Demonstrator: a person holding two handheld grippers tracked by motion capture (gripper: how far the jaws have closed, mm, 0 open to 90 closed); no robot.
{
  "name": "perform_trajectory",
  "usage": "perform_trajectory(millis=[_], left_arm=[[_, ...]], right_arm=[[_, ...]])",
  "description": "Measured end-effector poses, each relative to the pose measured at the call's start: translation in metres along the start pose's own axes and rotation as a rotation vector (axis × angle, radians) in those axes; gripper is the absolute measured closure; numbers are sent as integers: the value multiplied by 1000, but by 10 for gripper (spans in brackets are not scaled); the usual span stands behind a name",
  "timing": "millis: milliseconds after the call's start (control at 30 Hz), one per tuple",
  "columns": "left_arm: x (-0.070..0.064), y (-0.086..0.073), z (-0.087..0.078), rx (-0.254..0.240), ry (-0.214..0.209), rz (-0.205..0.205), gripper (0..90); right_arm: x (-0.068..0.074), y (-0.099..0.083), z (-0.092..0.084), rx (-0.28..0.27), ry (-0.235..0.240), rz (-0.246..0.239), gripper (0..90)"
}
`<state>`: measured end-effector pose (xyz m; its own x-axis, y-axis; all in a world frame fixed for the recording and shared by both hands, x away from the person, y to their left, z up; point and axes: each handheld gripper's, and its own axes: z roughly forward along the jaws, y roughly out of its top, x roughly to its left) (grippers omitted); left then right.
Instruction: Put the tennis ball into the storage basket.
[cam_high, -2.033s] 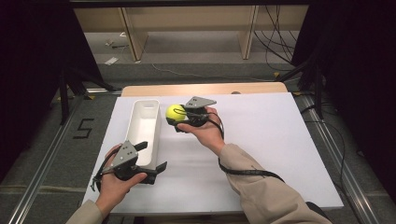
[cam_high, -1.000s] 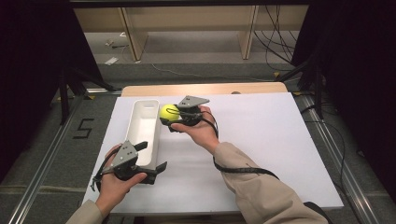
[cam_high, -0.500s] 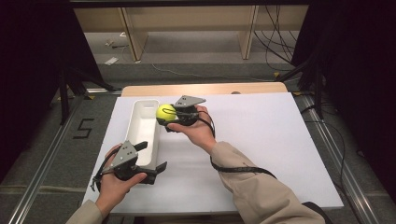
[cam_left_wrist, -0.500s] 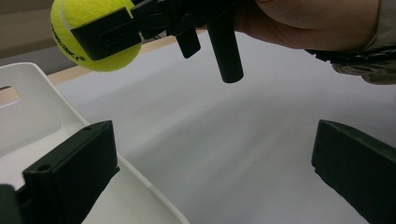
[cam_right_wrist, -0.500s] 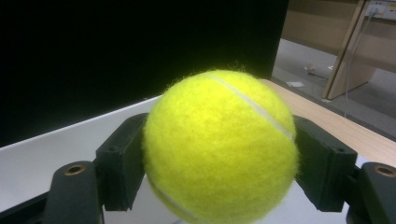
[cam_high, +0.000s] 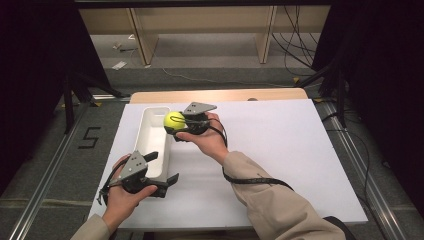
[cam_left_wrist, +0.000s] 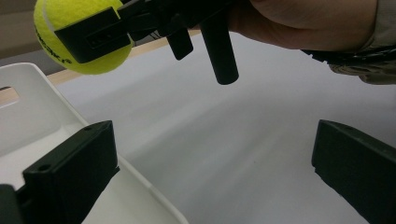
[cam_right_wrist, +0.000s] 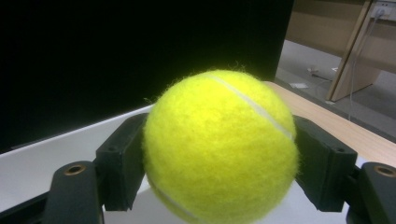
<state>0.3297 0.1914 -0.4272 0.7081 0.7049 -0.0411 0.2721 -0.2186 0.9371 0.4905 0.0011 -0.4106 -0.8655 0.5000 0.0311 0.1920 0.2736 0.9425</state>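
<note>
Even overhead light on the white table (cam_high: 300, 150) — dark surrounds; close gripper views soft, slightly blurred.

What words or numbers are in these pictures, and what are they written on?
"5": a dark mark on the floor left of the table.
Black print on the ball, held in the right tool: cut off by the picture's edge, unreadable.
Nothing else carries writing.

Bin (cam_high: 150, 134) on counter (cam_high: 280, 150), left of centre. Right hand-held gripper (cam_high: 176, 123) clamps ball (cam_high: 173, 121) above bin's 3 o'clock rim. Left hand-held gripper (cam_high: 161, 167), spread, straddles bin's 6 o'clock corner.
</note>
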Motion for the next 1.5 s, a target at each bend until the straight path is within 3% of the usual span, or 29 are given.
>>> perform_trajectory(millis=[1500], left_arm=[[0,0,0,1,1,3,0]], right_arm=[[10,8,18,14,30,-11,273]])
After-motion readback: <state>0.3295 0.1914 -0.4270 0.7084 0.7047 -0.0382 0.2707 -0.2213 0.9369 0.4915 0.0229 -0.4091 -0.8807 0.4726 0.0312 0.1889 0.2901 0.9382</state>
